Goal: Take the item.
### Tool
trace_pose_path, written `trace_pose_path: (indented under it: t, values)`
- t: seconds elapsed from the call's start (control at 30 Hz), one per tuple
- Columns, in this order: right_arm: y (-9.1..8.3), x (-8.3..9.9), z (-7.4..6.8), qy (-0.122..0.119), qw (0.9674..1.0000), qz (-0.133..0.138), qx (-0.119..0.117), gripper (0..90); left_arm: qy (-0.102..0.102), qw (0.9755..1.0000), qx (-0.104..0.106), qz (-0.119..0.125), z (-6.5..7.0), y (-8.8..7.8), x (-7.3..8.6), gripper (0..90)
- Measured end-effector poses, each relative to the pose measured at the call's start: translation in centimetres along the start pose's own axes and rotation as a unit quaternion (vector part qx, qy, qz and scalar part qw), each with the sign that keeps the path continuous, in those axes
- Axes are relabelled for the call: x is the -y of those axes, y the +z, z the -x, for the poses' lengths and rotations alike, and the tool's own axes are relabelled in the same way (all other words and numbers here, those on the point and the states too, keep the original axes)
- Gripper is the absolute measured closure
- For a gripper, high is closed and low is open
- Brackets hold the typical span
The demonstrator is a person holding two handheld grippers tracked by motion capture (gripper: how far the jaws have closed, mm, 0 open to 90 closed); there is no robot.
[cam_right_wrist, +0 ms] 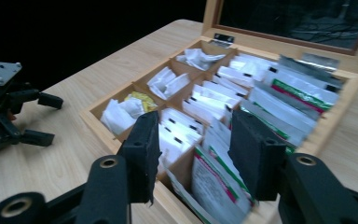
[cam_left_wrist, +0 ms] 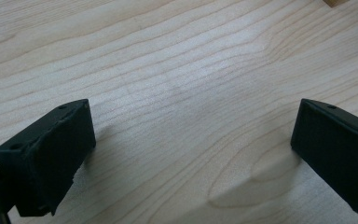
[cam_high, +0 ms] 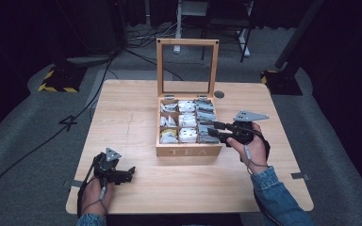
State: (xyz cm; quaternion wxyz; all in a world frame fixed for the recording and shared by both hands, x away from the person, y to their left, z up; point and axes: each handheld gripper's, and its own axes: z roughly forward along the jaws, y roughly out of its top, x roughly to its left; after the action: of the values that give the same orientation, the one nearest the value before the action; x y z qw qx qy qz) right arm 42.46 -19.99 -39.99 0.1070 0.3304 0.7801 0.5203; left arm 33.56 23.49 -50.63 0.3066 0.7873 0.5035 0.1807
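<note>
Wooden tea box (cam_high: 188,151), marked "TEA" on front wall, sits mid-table (cam_high: 132,188) w/ glass-paned lid (cam_high: 187,67) standing upright at rear. Interior is split into compartments holding tea packets (cam_right_wrist: 223,95); white sachets in compartments farther from R gripper, green/white foil packets (cam_right_wrist: 303,91) in those nearest it.

R gripper (cam_high: 218,129): held at box's right side, near front corner, jaws pointing across box interior. Jaws apart, nothing between pads. In right gripper view (cam_right_wrist: 193,154), jaws straddle front-corner compartment, just above upright packets (cam_right_wrist: 216,186); contact w/ packets cannot be told. Person's right hand (cam_high: 252,148) grips body; denim sleeve (cam_high: 278,197) visible behind it.

L gripper (cam_high: 129,173): low over table, well apart from box, toward person's side and left of box front. Jaws wide apart, empty; in left gripper view (cam_left_wrist: 193,140) bare wood grain lies between them. Left hand (cam_high: 94,193) holds it. In right gripper view L gripper (cam_right_wrist: 9,112) appears beyond box's far side.
</note>
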Motion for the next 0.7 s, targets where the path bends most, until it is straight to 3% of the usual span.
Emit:
trace_pose_path:
  t: [0.2, 0.43, 0.7]
  values:
    - [1.8, -0.8, -1.2, -0.015, 0.9997, -0.014, -0.013, 57.6, 0.0, 1.0, 0.001, -0.001, 0.0, 0.0, 0.0, 0.0]
    - [3.6, -1.1, -2.2, -0.013, 0.999, -0.034, -0.027, 62.8, -0.001, 1.0, 0.001, -0.001, 0.0, 0.0, 0.0, 0.0]
    - [5.6, -0.8, -2.8, -0.02, 0.996, -0.079, -0.037, 67.1, 0.001, 1.0, 0.003, -0.002, -0.1, 0.0, -0.1, 0.0]
